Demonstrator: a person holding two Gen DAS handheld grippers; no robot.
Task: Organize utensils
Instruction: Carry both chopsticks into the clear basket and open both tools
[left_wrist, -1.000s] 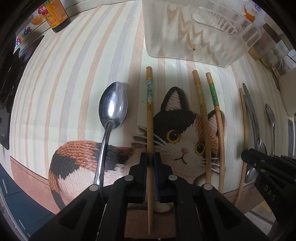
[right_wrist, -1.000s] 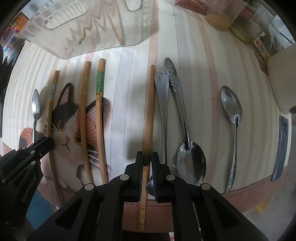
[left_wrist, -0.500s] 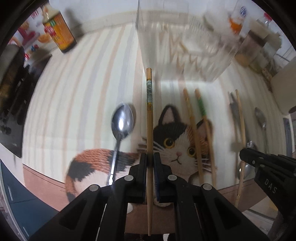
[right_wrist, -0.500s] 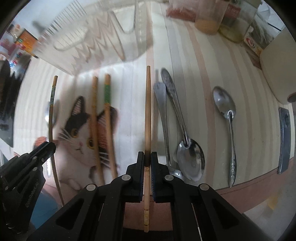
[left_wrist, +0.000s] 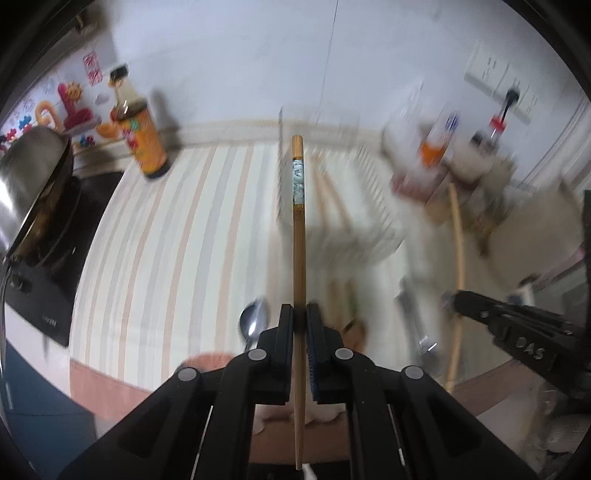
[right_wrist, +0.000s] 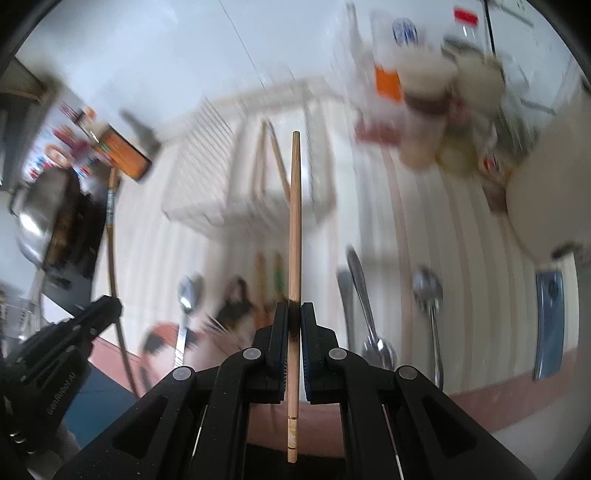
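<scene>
My left gripper (left_wrist: 300, 314) is shut on a bamboo chopstick with a pale patterned band (left_wrist: 298, 229), held up off the table and pointing at the clear plastic utensil holder (left_wrist: 354, 206). My right gripper (right_wrist: 294, 314) is shut on a plain bamboo chopstick (right_wrist: 294, 221), also lifted and pointing at the holder (right_wrist: 236, 184), which has two chopsticks (right_wrist: 271, 158) inside. Two more chopsticks (right_wrist: 269, 273) and a spoon (right_wrist: 187, 295) lie on the cat placemat (right_wrist: 229, 314). Each gripper shows in the other's view: the right (left_wrist: 517, 328), the left (right_wrist: 62, 339).
Two spoons (right_wrist: 364, 306) and a third spoon (right_wrist: 430, 299) lie on the striped cloth to the right, beside a flat metal piece (right_wrist: 550, 317). A sauce bottle (left_wrist: 142, 136) and a wok (left_wrist: 33, 184) stand at the left. Jars and bottles (right_wrist: 424, 92) crowd the back right.
Both grippers have risen from the table with their chopsticks and tilted up toward the holder. The table items now sit lower and farther in both views.
</scene>
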